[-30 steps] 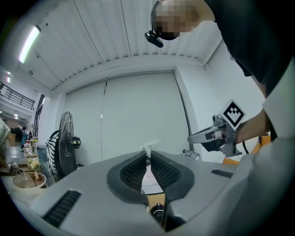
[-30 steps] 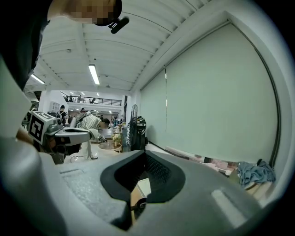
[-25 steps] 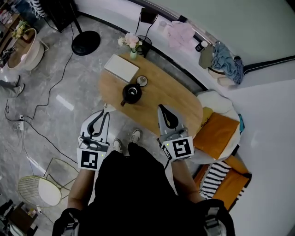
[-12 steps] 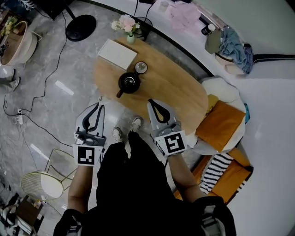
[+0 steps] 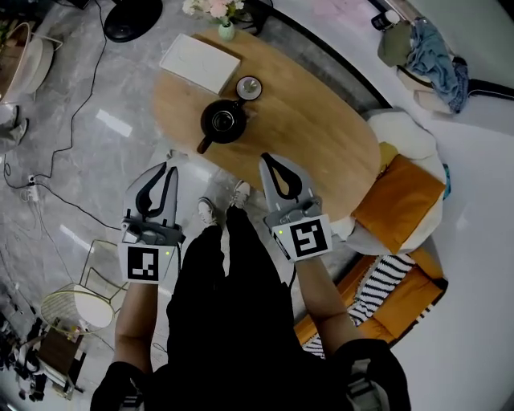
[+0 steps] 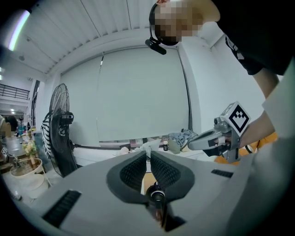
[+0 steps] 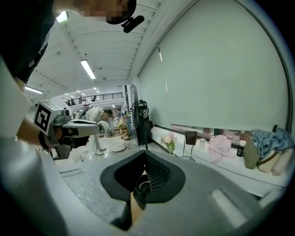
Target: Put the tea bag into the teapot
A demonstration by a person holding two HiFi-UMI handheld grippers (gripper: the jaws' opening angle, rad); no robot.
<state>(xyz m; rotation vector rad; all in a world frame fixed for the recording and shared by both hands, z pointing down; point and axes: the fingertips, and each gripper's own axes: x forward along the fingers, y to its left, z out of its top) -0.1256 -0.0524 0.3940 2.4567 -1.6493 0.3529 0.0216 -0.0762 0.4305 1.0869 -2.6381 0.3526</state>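
Note:
The black teapot (image 5: 222, 122) stands on the oval wooden table (image 5: 321, 136), its top uncovered. Just behind it lies a small round lid or dish (image 5: 249, 87). I see no tea bag in any view. My left gripper (image 5: 165, 168) hangs over the floor left of the table's near edge, shut and empty; its tips (image 6: 148, 153) nearly touch. My right gripper (image 5: 266, 158) sits at the table's near edge, to the right of and nearer than the teapot, shut with nothing in it (image 7: 145, 154).
A white book (image 5: 200, 63) and a vase of flowers (image 5: 210, 10) sit at the table's far end. An orange armchair (image 5: 399, 213) stands right of the table, a wire chair (image 5: 76, 305) at lower left. Cables and a fan base (image 5: 132, 16) lie on the floor.
The table and teapot have slid upward in the head view as the camera moved. Both grippers stay shut and level in front of the body.

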